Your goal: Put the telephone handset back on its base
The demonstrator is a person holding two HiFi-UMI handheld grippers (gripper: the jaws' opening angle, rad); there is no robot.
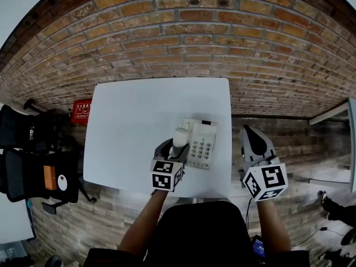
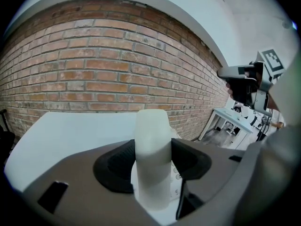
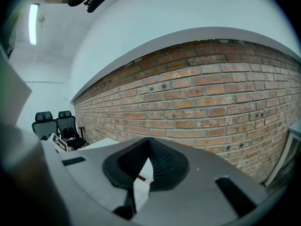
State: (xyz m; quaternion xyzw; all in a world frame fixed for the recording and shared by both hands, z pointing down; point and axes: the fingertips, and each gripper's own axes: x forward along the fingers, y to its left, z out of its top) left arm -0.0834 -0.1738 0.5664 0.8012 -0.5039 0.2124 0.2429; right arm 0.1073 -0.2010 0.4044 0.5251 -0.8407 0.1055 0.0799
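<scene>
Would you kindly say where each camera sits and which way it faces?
Head view: head-mounted, facing steeply down at the white square table and cream keypad telephone base; both forearms show.
Left gripper view: on the left gripper, facing the red brick wall; jaws clamp the cream plastic handset.
Right gripper view: on the right gripper, facing that wall; jaws shut, empty.
Head and left gripper views share handset and table.

Handset [image 2: 152,159]: smooth off-white plastic, faint sheen. Base [image 1: 201,143]: same plastic, matt. Left tool [image 2: 152,147]: matt grey plastic shell, black textured pads [image 2: 115,168]. Counter [image 1: 139,121]: smooth matt white top. Wall [image 1: 194,43]: rough red brick, sandy mortar.
</scene>
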